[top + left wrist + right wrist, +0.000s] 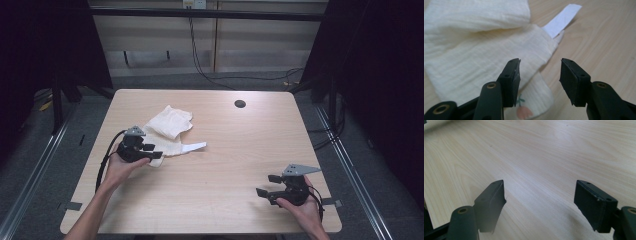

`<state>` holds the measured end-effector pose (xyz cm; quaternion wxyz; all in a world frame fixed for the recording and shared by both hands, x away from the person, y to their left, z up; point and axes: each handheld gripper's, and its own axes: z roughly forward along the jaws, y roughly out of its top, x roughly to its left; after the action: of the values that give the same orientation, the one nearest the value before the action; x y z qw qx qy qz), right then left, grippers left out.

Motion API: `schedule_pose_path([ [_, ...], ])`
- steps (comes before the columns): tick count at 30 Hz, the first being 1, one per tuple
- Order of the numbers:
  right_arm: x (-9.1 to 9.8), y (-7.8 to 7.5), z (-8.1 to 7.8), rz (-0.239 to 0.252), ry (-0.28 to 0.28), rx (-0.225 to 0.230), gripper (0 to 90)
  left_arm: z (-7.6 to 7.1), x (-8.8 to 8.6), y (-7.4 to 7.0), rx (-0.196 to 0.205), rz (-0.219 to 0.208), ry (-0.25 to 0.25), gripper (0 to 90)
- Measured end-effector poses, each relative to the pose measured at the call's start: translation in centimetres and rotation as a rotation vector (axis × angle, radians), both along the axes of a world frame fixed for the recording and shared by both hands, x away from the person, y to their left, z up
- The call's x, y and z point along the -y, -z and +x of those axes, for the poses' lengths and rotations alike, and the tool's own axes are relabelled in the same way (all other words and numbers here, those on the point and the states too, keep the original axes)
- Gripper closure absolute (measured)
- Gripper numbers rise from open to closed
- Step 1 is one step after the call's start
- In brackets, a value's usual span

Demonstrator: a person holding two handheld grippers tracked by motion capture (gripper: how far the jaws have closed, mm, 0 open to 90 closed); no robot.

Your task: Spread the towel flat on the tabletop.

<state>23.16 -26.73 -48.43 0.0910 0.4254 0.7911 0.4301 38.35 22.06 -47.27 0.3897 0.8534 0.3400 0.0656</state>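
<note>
A cream-white cloth point(170, 131) lies crumpled and partly folded on the left half of the wooden table point(240, 145). In the left gripper view the cloth point(481, 42) shows a white label tab point(562, 20) and a small printed flower point(524, 112) at its near corner. My left gripper point(152, 151) sits at the cloth's near edge; its jaws point(540, 72) stand apart just above that corner, pads not pressing on it. My right gripper point(267, 185) rests near the table's front right, open point(540, 195) over bare wood.
A round dark cable hole point(240, 104) sits near the table's far edge. Black cables point(200, 60) hang behind the table. Metal rails point(30, 170) run along the floor on both sides.
</note>
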Motion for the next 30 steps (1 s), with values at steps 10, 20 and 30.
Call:
schedule_pose_path([
  [10, 0.1, -0.2, 0.0, 0.009, -0.010, 0.006, 25.1, 0.2, 0.5, 1.4, 0.009, 0.071, -0.010, 44.9],
  [20, 0.3, 0.0, -0.1, -0.001, -0.023, 0.000, 25.7, 0.1, 0.1, 2.5, 0.029, 0.107, -0.045, 44.2],
  [30, -0.1, 0.0, 0.0, 0.000, -0.055, -0.014, 25.7, -0.6, 0.2, 2.4, 0.021, 0.086, -0.018, 80.0],
])
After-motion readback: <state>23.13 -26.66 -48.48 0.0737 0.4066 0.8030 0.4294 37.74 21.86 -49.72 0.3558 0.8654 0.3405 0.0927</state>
